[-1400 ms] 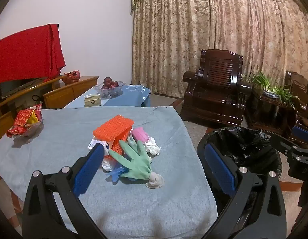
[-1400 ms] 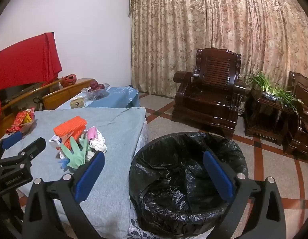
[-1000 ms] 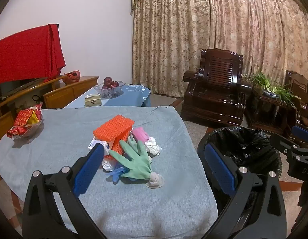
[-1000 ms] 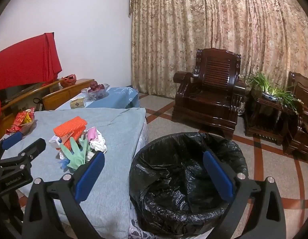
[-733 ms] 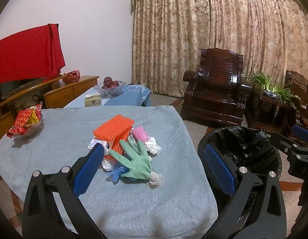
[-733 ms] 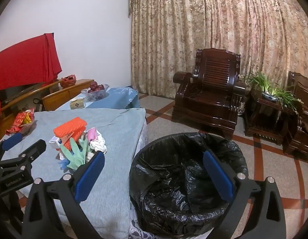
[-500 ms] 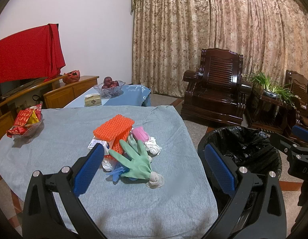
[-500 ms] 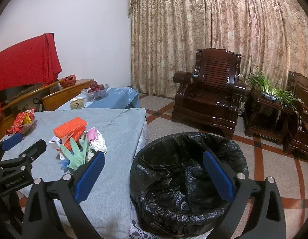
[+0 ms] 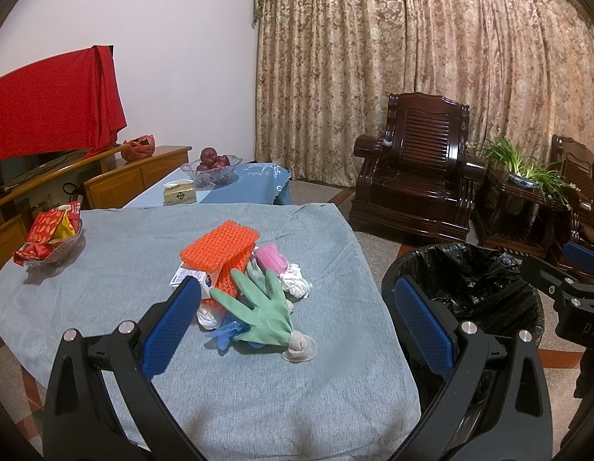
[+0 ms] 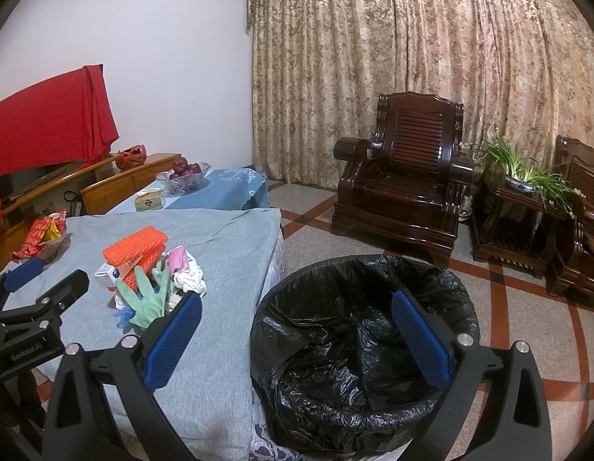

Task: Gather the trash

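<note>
Left gripper (image 9: 297, 322): jaws spread wide, empty, above table (image 9: 258, 403).
Right gripper (image 10: 297, 326): spread, empty, over black-lined bin (image 10: 358, 345).
Trash pile (image 9: 247, 280): mid-table, green glove (image 9: 262, 307) nearest.
Bin: beside table's right edge.
Snack bowl (image 9: 47, 246): far left edge.

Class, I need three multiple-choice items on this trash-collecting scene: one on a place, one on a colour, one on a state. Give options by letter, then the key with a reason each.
1. Where does the bin stand?
A. On the table
B. On the floor beside the table
C. On the armchair

2. What colour is the rubber glove?
A. Green
B. Yellow
C. Black

3. How is the left hand-held gripper?
A. Shut on the glove
B. Shut, empty
C. Open, empty

Key: B, the bin sits on floor tiles by the table edge; A, the glove is pale green; C, blue pads stand wide apart with nothing between.
</note>
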